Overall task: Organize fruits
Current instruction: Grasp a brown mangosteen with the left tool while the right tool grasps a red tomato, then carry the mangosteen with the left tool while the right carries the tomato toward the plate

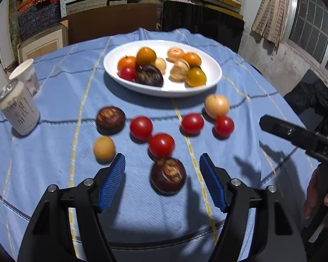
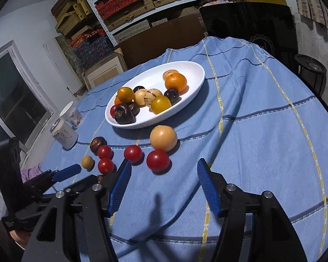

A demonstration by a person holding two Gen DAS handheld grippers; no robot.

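A white oval plate (image 1: 210, 65) (image 2: 194, 80) holds several oranges, tan and dark fruits. Loose on the blue cloth lie several red tomatoes (image 1: 161, 145) (image 2: 157, 160), two dark mangosteens, a small tan fruit (image 1: 104, 149) and a larger tan fruit (image 1: 217, 106) (image 2: 163, 138). My left gripper (image 1: 162, 163) is open and empty, with the near mangosteen (image 1: 168, 175) lying between its blue pads. My right gripper (image 2: 163, 170) is open and empty, just short of the nearest tomato; it also shows in the left wrist view (image 1: 295, 135).
A white can (image 1: 18, 109) (image 2: 64, 136) and a paper cup (image 1: 26, 74) (image 2: 72, 114) stand at the table's left edge. Shelves with boxes, cardboard and a black panel stand behind the table. The cloth is wrinkled on the right side.
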